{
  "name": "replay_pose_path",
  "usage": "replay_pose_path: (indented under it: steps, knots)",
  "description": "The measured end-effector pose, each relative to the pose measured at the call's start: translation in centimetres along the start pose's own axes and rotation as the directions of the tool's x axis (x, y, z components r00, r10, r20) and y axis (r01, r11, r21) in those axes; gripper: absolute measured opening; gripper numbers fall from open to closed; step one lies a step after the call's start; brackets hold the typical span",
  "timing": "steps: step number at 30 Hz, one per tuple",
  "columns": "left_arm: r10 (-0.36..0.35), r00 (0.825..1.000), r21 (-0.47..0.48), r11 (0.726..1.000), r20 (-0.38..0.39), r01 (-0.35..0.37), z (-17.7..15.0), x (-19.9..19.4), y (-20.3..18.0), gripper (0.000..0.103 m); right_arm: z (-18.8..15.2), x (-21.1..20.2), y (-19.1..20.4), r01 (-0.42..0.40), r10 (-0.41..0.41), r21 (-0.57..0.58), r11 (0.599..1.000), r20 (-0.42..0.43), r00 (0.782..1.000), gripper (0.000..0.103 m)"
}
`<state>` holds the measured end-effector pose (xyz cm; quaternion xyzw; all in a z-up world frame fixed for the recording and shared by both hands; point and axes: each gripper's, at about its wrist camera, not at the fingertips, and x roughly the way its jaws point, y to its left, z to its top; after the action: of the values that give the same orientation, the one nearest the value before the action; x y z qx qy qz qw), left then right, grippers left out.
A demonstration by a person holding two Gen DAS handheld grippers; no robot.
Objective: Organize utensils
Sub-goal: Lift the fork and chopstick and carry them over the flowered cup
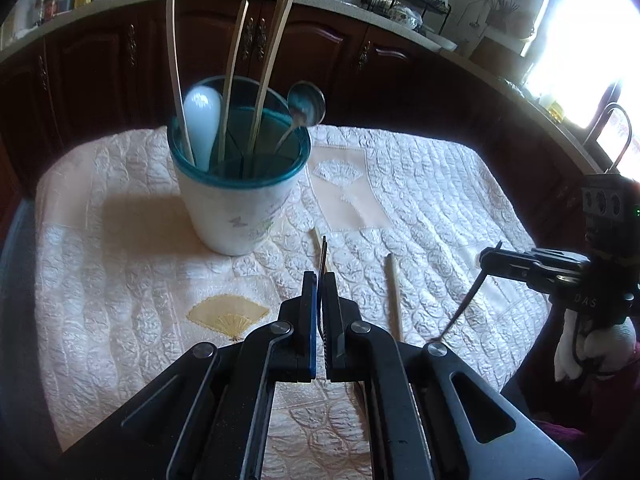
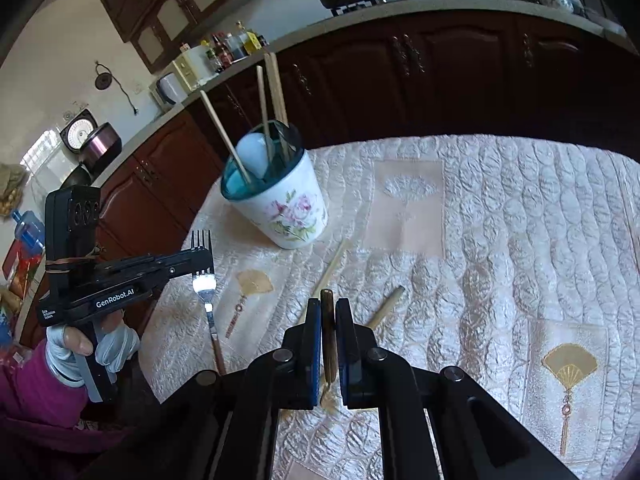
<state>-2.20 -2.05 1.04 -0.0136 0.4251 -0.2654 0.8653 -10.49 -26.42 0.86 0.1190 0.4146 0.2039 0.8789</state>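
We count four chopsticks (image 1: pixel 234 80) and two spoons (image 1: pixel 306 104) in one cup (image 1: pixel 240 208); two chopsticks (image 1: pixel 394 296) lie loose on the tabletop (image 1: pixel 440 208) (quilted cloth), left claw (image 1: pixel 320 280) clamping one fork (image 2: pixel 202 276), right claw (image 2: pixel 328 308) clamping a brown handle (image 2: pixel 328 336).

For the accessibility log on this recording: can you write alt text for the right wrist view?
The right hand-held gripper is shut on a brown utensil handle above a quilted tablecloth. At left, the left hand-held gripper grips a fork by its tines. Behind them stands a floral cup of chopsticks and a white spoon; two chopsticks lie loose on the cloth.
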Motion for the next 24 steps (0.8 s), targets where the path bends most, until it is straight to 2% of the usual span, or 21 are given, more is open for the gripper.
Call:
replay_pose_path:
  steps: [16, 24]
  knots:
    - [0.040, 0.996, -0.001, 0.999, 0.080, -0.040, 1.7, -3.8, 0.3, 0.001, 4.3, -0.9, 3.9, -0.005, 0.013, -0.112, 0.994, 0.069, 0.998, 0.006]
    - [0.078, 0.983, -0.042, 0.997, 0.165, -0.072, 4.7, -7.5, 2.1, 0.001, 7.3, -1.0, 5.6, -0.013, 0.030, -0.167, 0.986, 0.100, 0.995, 0.006]
